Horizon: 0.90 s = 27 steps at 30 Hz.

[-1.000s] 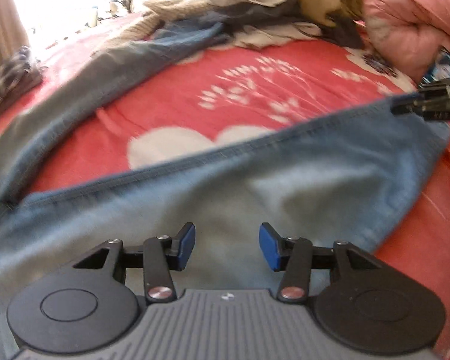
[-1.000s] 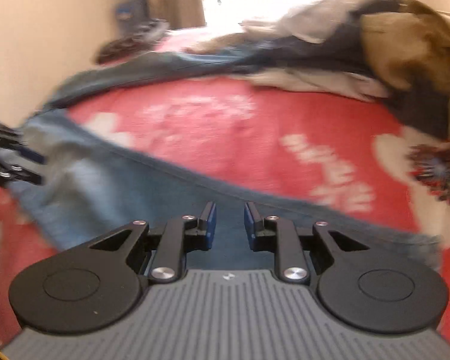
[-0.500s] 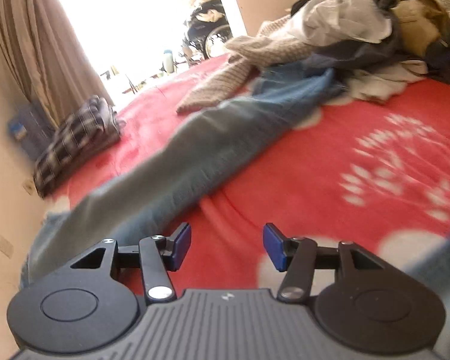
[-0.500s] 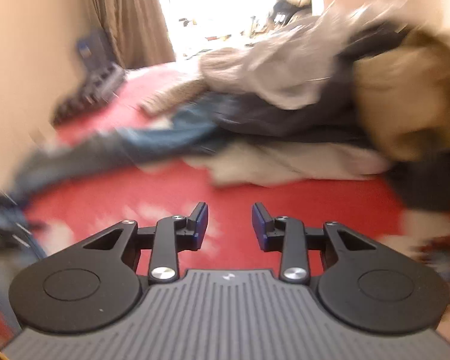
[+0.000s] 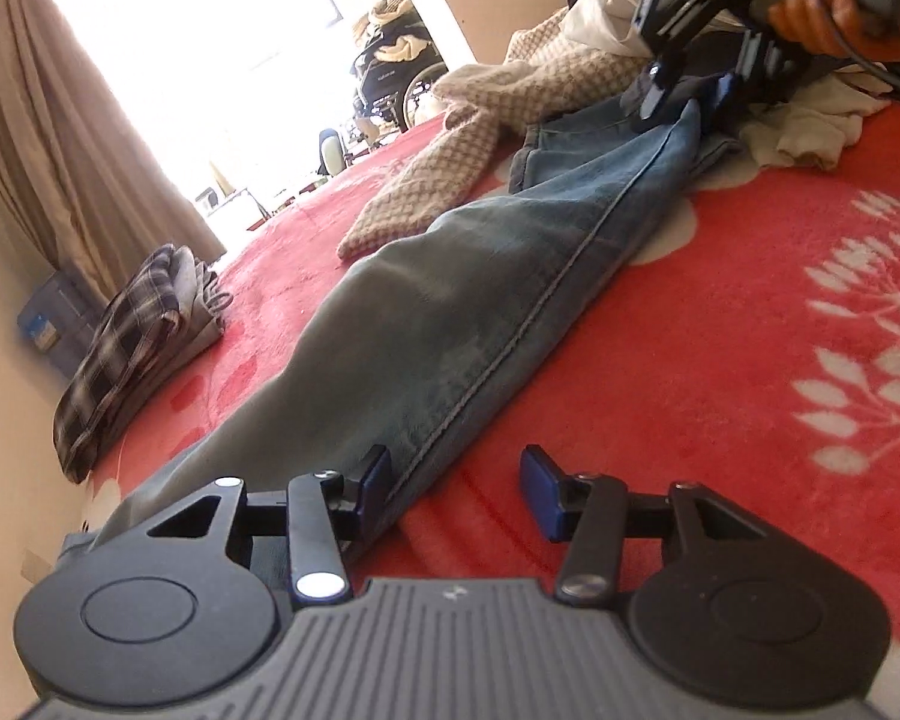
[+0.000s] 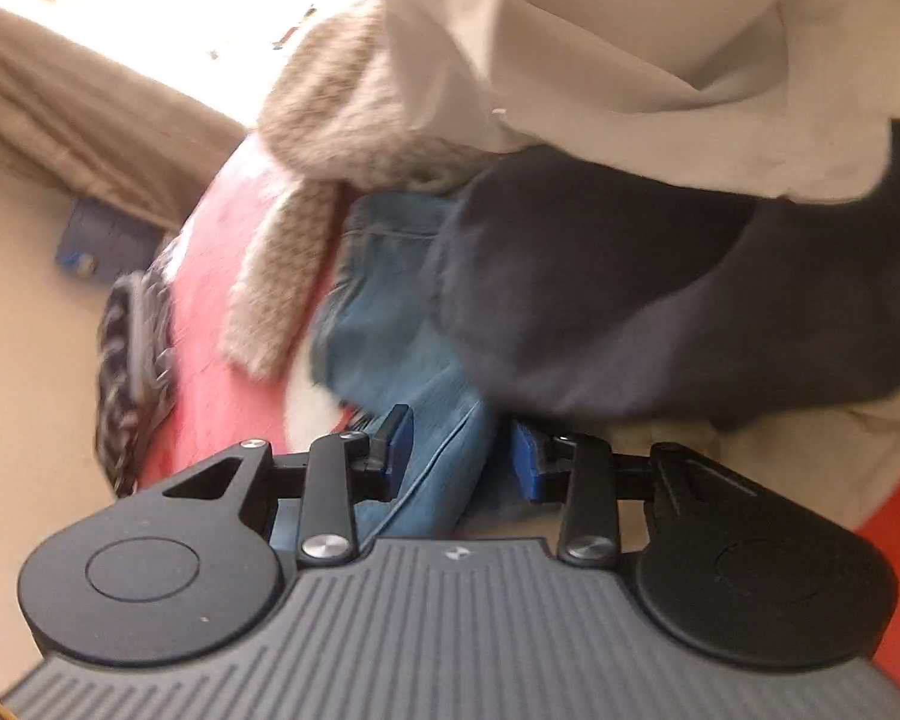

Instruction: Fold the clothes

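A long leg of blue jeans [image 5: 480, 300] lies stretched across the red flowered bedspread [image 5: 720, 330]. My left gripper [image 5: 453, 489] is open at the near end, its left pad against the leg's seam edge. My right gripper [image 5: 687, 93], seen far off in the left wrist view, straddles the leg's far end. In the right wrist view the right gripper [image 6: 459, 459] is open with a fold of the jeans [image 6: 438, 420] between its pads.
A heap of clothes lies at the far end: a beige knitted sweater [image 5: 492, 120], a dark garment [image 6: 630, 300] and a white garment [image 6: 630, 48]. Folded plaid clothes [image 5: 138, 336] sit at the left bed edge by the wall and curtain [image 5: 72, 138].
Both grippers left the jeans' wide part. The left swung to the near end of the leg; the right moved to its far end by the heap and opened wider around the denim.
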{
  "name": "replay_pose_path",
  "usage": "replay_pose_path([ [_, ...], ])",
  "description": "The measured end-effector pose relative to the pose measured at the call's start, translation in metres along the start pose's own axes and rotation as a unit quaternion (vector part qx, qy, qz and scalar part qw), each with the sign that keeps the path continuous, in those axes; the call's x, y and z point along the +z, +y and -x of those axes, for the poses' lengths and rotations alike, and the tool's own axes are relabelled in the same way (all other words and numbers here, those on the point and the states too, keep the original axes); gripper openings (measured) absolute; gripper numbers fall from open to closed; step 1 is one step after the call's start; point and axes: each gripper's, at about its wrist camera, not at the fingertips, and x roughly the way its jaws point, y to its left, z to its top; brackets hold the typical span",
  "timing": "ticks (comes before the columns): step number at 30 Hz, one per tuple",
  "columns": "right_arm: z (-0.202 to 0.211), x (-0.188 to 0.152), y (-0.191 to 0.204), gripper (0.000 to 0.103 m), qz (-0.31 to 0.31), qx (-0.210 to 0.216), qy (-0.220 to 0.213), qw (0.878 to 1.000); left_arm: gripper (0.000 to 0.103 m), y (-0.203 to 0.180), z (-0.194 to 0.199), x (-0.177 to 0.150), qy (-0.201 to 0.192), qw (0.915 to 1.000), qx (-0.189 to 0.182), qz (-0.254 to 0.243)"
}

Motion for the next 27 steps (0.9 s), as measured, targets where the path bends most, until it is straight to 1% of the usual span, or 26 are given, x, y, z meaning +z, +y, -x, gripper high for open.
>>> replay_pose_path([
  [2, -0.006, 0.005, -0.004, 0.032, -0.011, 0.004, -0.006, 1.0, 0.027, 0.0, -0.002, 0.001, -0.004, 1.0, -0.002, 0.002],
  [3, -0.009, 0.007, -0.004, 0.024, -0.012, 0.007, -0.011, 1.0, 0.023, 0.0, -0.003, 0.002, -0.005, 1.0, -0.001, 0.003],
  [4, -0.009, 0.008, -0.003, 0.014, -0.009, 0.009, -0.018, 1.0, 0.011, 0.0, -0.004, 0.002, -0.005, 1.0, 0.0, 0.007],
  [5, -0.008, 0.009, 0.0, 0.01, -0.001, 0.016, -0.024, 1.0, 0.003, 0.002, -0.004, 0.003, -0.007, 0.9999, 0.0, 0.015],
  [6, -0.003, 0.009, 0.003, 0.007, 0.008, 0.027, -0.029, 0.999, 0.003, 0.004, -0.003, 0.004, -0.009, 0.9997, -0.001, 0.023],
  [8, 0.008, 0.006, 0.012, 0.005, 0.029, 0.051, -0.039, 0.997, 0.002, 0.009, 0.004, 0.005, -0.019, 0.9991, -0.002, 0.039],
  [10, 0.024, 0.0, 0.022, 0.003, 0.051, 0.08, -0.047, 0.994, 0.001, 0.014, 0.017, 0.005, -0.039, 0.9982, -0.005, 0.045],
  [12, 0.046, -0.011, 0.029, 0.003, 0.071, 0.104, -0.055, 0.99, 0.001, 0.018, 0.035, 0.005, -0.06, 0.9973, -0.007, 0.041],
  [13, 0.061, -0.019, 0.029, 0.003, 0.082, 0.113, -0.063, 0.988, 0.001, 0.02, 0.043, 0.004, -0.07, 0.9968, -0.009, 0.039],
  [16, 0.107, -0.044, 0.028, 0.002, 0.114, 0.138, -0.09, 0.98, 0.001, 0.023, 0.065, -0.003, -0.081, 0.9955, -0.035, 0.032],
  [18, 0.139, -0.069, 0.02, 0.002, 0.143, 0.149, -0.113, 0.972, 0.001, 0.026, 0.08, -0.008, -0.089, 0.9942, -0.053, 0.028],
  [20, 0.164, -0.101, 0.007, 0.002, 0.175, 0.143, -0.13, 0.965, 0.001, 0.028, 0.095, -0.014, -0.097, 0.9926, -0.07, 0.024],
  [21, 0.17, -0.116, -0.003, 0.002, 0.179, 0.134, -0.126, 0.967, 0.001, 0.029, 0.101, -0.016, -0.098, 0.9918, -0.078, 0.021],
  [22, 0.175, -0.131, -0.014, 0.002, 0.181, 0.122, -0.118, 0.969, 0.001, 0.026, 0.101, -0.02, -0.086, 0.9924, -0.086, 0.014],
  [24, 0.164, -0.154, -0.045, 0.003, 0.15, 0.093, -0.067, 0.982, 0.001, 0.021, 0.099, -0.023, -0.071, 0.9928, -0.096, 0.009],
  [25, 0.158, -0.166, -0.06, 0.005, 0.132, 0.078, -0.039, 0.988, 0.002, 0.02, 0.098, -0.023, -0.067, 0.9928, -0.099, 0.009],
  [27, 0.148, -0.18, -0.093, 0.006, 0.073, 0.065, 0.01, 0.995, 0.009, 0.017, 0.097, -0.023, -0.057, 0.9927, -0.106, 0.008],
])
